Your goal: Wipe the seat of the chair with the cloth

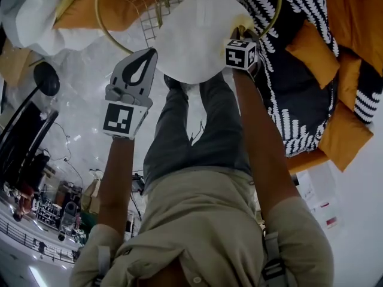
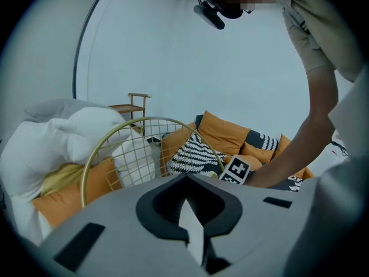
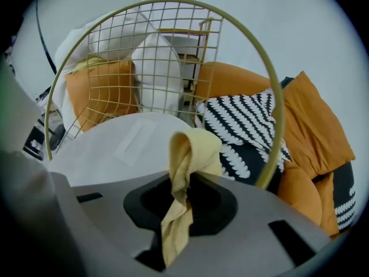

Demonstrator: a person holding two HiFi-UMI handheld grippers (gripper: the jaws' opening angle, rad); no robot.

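Observation:
The chair's round white seat (image 1: 194, 34) lies at the top middle of the head view, with its gold wire back (image 1: 137, 5) behind it. My right gripper (image 1: 242, 37) is over the seat's right edge, shut on a yellow cloth (image 1: 245, 23). In the right gripper view the cloth (image 3: 189, 152) bunches up out of the gripper (image 3: 183, 180) just above the seat (image 3: 121, 149), inside the wire back (image 3: 155, 51). My left gripper (image 1: 151, 54) hovers by the seat's left edge, shut and holding nothing. In its own view the left gripper (image 2: 185, 180) points at the wire back (image 2: 138, 149).
A black-and-white patterned cushion (image 1: 287, 70) and orange cushions (image 1: 344, 52) lie right of the chair. A white pillow (image 1: 36, 17) and an orange cushion (image 1: 102, 8) lie to its left. A black lamp (image 1: 45, 79) stands at the left. The person's legs (image 1: 191, 130) stand close below the seat.

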